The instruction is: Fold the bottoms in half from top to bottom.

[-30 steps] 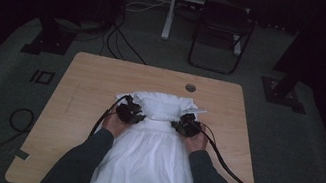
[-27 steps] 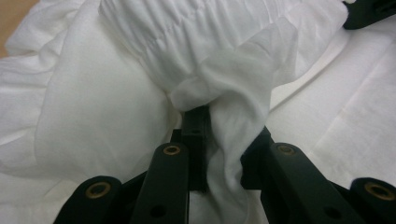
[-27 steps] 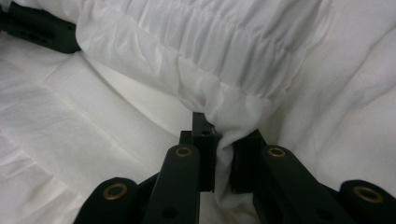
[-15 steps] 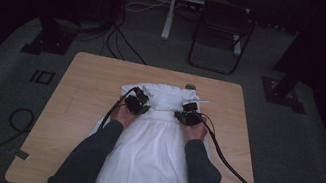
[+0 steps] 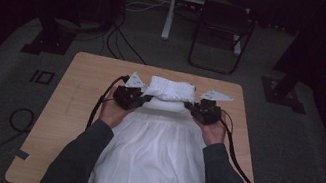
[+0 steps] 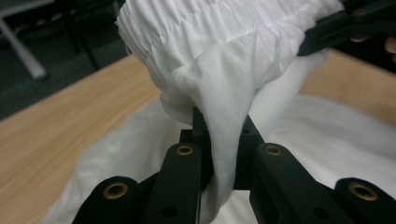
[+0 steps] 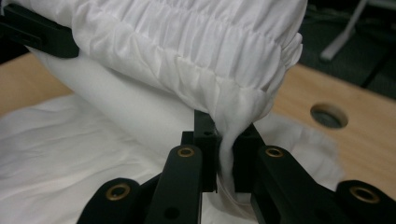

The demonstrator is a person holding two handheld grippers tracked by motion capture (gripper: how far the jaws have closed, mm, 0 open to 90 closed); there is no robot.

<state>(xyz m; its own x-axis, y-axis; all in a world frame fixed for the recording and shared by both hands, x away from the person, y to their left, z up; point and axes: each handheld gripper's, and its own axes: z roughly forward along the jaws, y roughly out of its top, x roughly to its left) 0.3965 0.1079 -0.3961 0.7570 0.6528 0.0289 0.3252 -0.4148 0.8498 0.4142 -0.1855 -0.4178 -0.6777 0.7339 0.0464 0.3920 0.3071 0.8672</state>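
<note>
The left gripper (image 5: 142, 99) and right gripper (image 5: 193, 108) are each pinching the gathered end of one white cloth (image 5: 157, 156), lifting it over the wooden table (image 5: 80, 87). Two hands are reaching forward, side by side.

Dark grey sleeves (image 5: 80, 158). Black grippers, left (image 5: 130, 98) and right (image 5: 205, 112), each with grey triangular plate and black cable; brass-ringed screws on black jaw links.
</note>
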